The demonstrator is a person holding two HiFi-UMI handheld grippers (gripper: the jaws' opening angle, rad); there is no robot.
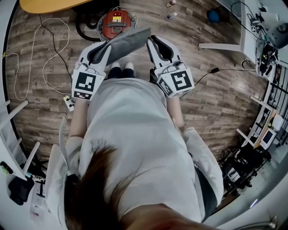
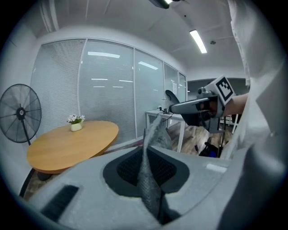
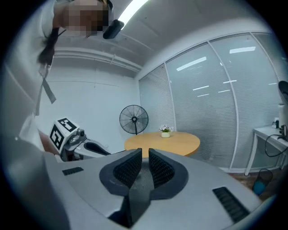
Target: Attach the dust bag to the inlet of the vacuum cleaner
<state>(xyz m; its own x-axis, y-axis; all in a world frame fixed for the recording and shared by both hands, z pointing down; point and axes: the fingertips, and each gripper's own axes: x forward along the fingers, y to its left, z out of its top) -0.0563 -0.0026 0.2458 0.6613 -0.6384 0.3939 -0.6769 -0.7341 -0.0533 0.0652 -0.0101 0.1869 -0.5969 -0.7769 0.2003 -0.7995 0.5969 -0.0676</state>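
The red vacuum cleaner (image 1: 116,23) stands on the wood floor ahead of the person's feet. A grey fabric dust bag (image 1: 128,41) is held up in the air above it. My left gripper (image 1: 104,48) is shut on the bag's left end. In the left gripper view the cloth (image 2: 153,134) is pinched between the dark pads and rises out of them. My right gripper (image 1: 154,41) hovers just right of the bag's far corner. In the right gripper view its jaws (image 3: 144,158) stand slightly apart with nothing between them, so it is open.
A round wooden table (image 1: 49,5) is at the far left, with a standing fan (image 3: 134,120) beside it. White cables (image 1: 49,49) and a power strip (image 1: 69,103) lie on the floor at left. A black hose (image 1: 85,28) curls by the vacuum. A white desk (image 1: 249,36) stands at right.
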